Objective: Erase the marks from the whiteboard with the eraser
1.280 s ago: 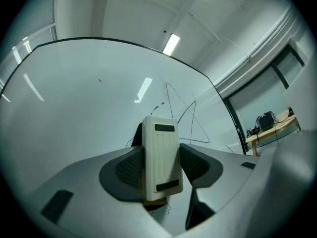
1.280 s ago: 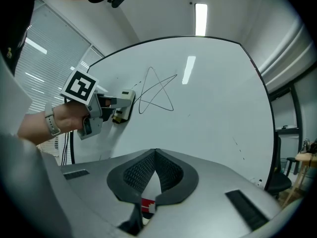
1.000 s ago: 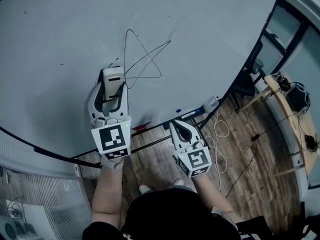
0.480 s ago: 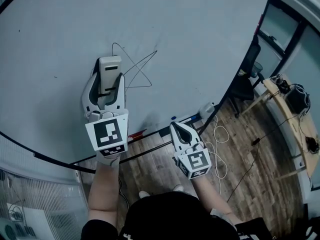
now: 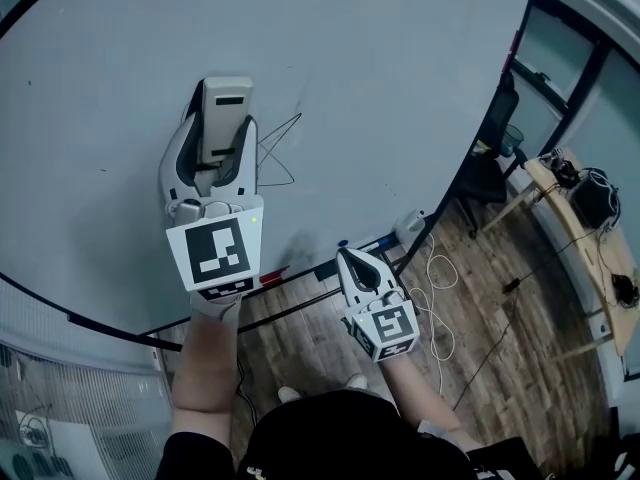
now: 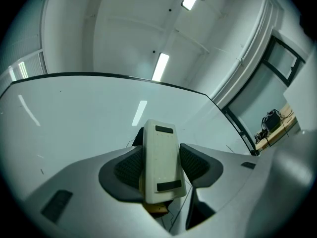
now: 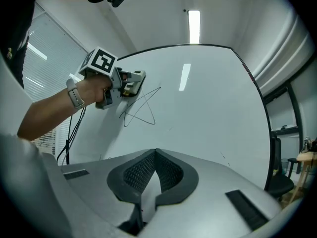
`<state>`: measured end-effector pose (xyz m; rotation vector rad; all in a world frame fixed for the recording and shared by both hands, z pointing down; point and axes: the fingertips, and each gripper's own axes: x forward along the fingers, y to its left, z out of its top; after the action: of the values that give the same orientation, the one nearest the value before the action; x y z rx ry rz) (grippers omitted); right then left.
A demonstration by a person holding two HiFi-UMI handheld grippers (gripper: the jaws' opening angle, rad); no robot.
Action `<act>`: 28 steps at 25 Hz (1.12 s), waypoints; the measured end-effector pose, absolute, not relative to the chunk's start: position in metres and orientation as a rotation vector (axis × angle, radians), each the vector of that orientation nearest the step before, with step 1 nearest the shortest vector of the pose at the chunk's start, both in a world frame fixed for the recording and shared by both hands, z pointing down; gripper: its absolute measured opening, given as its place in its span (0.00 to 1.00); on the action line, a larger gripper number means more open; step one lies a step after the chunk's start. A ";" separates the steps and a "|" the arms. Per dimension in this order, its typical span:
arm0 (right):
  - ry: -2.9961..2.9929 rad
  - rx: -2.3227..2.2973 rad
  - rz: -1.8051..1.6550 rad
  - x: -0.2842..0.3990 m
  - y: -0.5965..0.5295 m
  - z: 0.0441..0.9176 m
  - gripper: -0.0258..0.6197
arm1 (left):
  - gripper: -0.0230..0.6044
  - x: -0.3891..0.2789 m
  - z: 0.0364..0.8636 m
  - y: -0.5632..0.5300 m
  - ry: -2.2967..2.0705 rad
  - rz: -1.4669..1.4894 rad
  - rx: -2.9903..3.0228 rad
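Head view, looking steeply down along a large pale whiteboard that fills the upper two thirds of the frame. A person holds a gripper in each hand.

The left gripper, left of centre, has its jaws clamped on a cream block eraser, one pad on each long side. In the left gripper view the eraser fills the gap between the pads and points up the board. It appears to lie flat against the board, though contact cannot be confirmed.

Just right of that gripper are the marks: thin black lines crossing like a loosely drawn star. The right gripper view shows the star nearly whole in the upper left of its frame, with the eraser at the star's upper left tip.

The right gripper has its jaws pressed together on nothing. In the head view it hangs low at centre, near the board's bottom edge and above a wooden floor, well apart from the marks.

The step in hand looks like the wiping itself, with most of the lines left to clear. The next move likely calls for keeping the eraser's face flat and pressed on the board, and sweeping it right and downward through the crossing lines, in overlapping passes so no thin stroke is missed.
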<state>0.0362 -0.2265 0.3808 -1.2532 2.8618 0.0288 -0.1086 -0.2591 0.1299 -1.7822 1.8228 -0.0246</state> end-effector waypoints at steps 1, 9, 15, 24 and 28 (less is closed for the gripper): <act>2.862 -1.254 0.023 0.036 -0.227 0.382 0.08 | 0.43 -0.108 0.127 -0.258 1.827 0.009 -1.777; 2.867 -1.251 -0.009 0.027 -0.226 0.389 0.08 | 0.43 -0.108 0.131 -0.248 1.793 0.118 -1.753; 2.893 -1.242 -0.007 0.015 -0.222 0.393 0.08 | 0.43 -0.120 0.158 -0.243 1.806 0.105 -1.747; 2.931 -1.218 -0.021 -0.007 -0.218 0.404 0.08 | 0.44 -0.144 0.212 -0.231 1.858 0.069 -1.771; 2.954 -1.196 -0.032 -0.018 -0.216 0.411 0.08 | 0.44 -0.154 0.236 -0.227 1.880 0.028 -1.781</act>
<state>-0.0184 -0.2157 0.4106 -1.1958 2.9537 -0.0322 -0.1539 -0.2273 0.2357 -1.7809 1.8799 0.0281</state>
